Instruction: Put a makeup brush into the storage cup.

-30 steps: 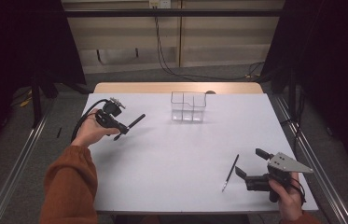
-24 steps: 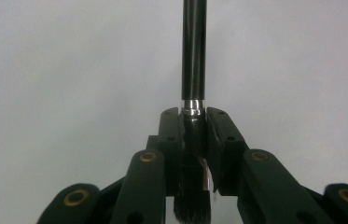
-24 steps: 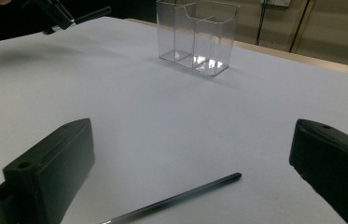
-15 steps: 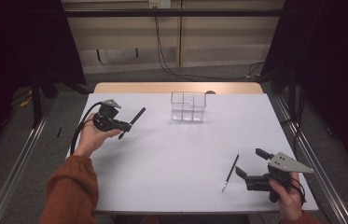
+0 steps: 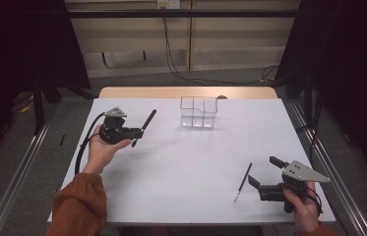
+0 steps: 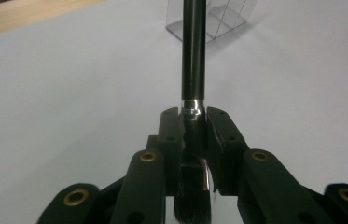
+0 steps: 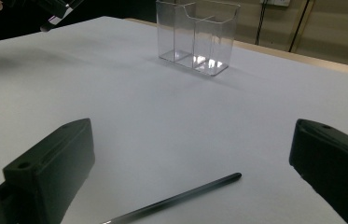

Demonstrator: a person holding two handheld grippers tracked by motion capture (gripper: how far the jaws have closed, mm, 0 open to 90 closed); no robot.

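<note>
Pinching a black brush [image 6: 193, 70] at its ferrule, the left gripper [image 5: 133, 132] hid the bristles; right gripper [image 5: 265, 173] sat spread near the desk's [image 5: 181, 162] front-right corner.

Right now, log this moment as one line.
left claw: shut on brush | right claw: open, beside thin black stick | clear organizer: empty

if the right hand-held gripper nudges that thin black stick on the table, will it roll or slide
Probably rolls: the thin black stick looks round and slender, lying flat on the smooth white table. It seems light, so a nudge may skitter it away. It sits between the open jaws of the right hand-held gripper, so closing squarely should trap it.
</note>
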